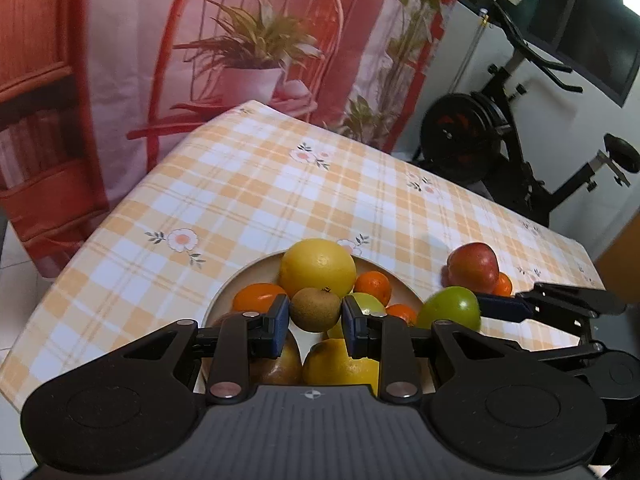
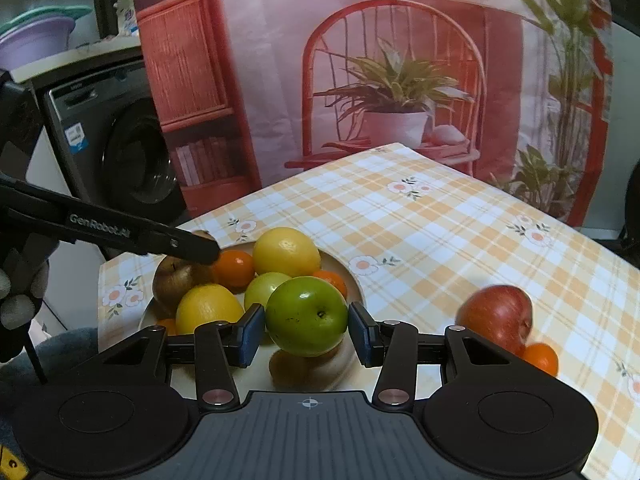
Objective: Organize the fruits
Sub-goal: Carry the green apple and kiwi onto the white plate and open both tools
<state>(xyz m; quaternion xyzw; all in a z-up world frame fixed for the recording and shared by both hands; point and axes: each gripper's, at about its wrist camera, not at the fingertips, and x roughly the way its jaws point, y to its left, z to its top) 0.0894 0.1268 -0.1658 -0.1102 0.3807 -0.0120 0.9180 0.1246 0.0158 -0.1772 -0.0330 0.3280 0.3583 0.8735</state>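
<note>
Two fruits ride clamped above the plate [image 2: 352,276] for unloading: our left hand-held gripper [image 1: 316,314] pinches a kiwi [image 1: 315,309], our right hand-held gripper [image 2: 307,330] a green apple [image 2: 306,316].

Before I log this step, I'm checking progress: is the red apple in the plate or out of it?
Out. The red apple sits on the checked tablecloth, clear of the plate, beside a small orange.
</note>
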